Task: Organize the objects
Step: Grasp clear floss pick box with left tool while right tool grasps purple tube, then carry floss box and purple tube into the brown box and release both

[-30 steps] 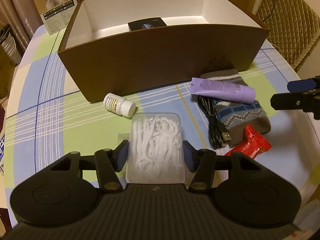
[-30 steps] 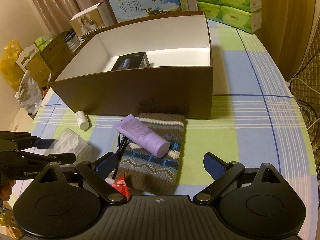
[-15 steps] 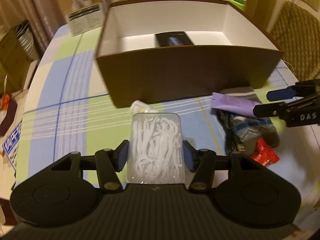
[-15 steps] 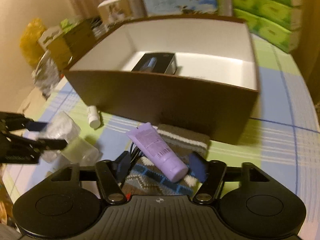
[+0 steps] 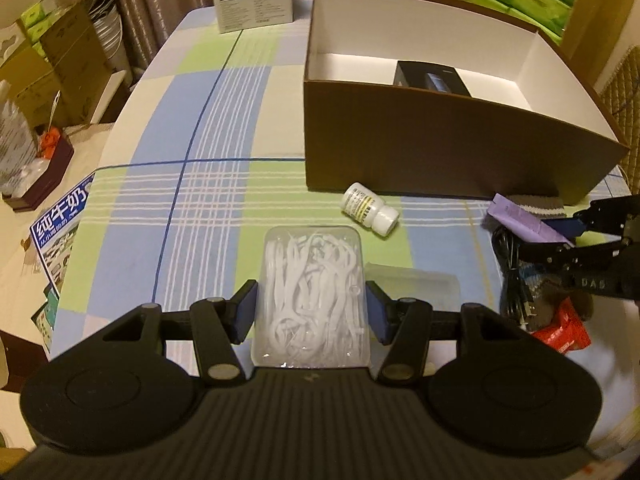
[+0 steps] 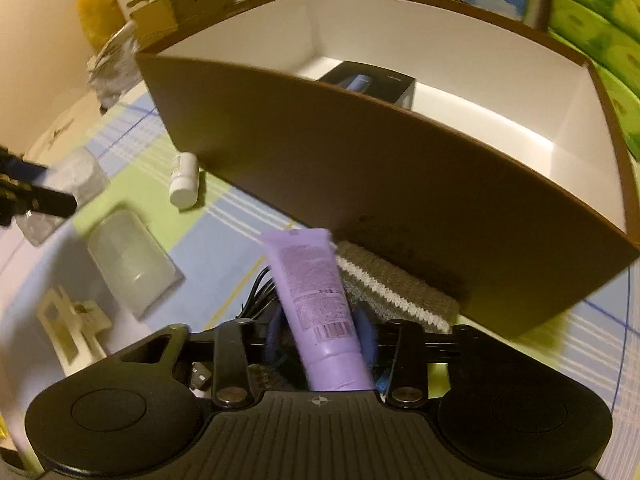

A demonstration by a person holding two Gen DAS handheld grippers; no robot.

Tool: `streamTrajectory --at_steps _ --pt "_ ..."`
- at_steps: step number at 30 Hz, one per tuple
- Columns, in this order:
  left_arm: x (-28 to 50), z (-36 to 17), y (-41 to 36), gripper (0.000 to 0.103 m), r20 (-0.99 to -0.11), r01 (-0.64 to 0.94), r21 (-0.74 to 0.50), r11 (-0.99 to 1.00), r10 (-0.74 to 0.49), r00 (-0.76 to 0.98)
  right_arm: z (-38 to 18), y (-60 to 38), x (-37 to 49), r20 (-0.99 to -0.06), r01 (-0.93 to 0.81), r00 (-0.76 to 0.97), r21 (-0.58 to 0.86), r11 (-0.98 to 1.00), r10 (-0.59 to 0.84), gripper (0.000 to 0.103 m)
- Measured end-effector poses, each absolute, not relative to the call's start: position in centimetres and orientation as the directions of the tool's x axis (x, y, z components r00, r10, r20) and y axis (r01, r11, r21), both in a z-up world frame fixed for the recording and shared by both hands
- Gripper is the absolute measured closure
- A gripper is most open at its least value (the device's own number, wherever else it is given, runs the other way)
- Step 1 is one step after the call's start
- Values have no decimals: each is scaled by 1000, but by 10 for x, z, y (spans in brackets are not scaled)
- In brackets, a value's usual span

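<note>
Left gripper (image 5: 311,312), at lower centre of its own view, pinches a clear plastic box of white floss picks (image 5: 311,296) between its blue pads, above the plaid tablecloth (image 5: 200,200). Right gripper (image 6: 320,340), at lower centre of the right wrist view, is closed on a purple tube (image 6: 316,304) over a knitted sock (image 6: 396,292) and a black cable (image 6: 256,300). Brown cardboard box (image 5: 440,144) at upper right holds a black carton (image 5: 430,78). White pill bottle (image 5: 370,214) lies near its front wall.

Plaid tablecloth (image 5: 208,184), curtains (image 5: 160,8), perhaps lamplight.
</note>
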State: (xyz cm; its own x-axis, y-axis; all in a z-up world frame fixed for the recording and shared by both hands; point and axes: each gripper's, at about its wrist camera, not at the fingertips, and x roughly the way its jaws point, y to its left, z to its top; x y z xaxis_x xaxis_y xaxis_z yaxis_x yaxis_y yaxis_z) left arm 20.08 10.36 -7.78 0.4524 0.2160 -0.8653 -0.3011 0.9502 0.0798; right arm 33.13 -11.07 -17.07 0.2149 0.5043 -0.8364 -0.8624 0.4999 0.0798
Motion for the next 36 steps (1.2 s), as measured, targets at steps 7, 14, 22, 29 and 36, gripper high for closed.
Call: streamTrajectory --at_steps 7,14,22,29,36 --pt "199 -74 101 51 -862 -299 77 951 215 460 -162 -118 323 -818 -874 195 106 475 542 74" --pt "202 -63 96 51 -851 -281 75 957 208 481 -138 -130 316 -784 -837 200 175 519 588 74" --pt "216 -40 86 51 -818 -234 78 969 196 541 -94 -143 313 -724 -806 241 221 548 646 74" --pt "245 -16 79 51 -780 -186 87 979 183 599 -56 -147 329 -653 -749 296 295 594 697 74" --pt "285 4 75 51 -741 -153 115 981 188 645 -33 -142 359 -611 -690 362 332 643 704 74"
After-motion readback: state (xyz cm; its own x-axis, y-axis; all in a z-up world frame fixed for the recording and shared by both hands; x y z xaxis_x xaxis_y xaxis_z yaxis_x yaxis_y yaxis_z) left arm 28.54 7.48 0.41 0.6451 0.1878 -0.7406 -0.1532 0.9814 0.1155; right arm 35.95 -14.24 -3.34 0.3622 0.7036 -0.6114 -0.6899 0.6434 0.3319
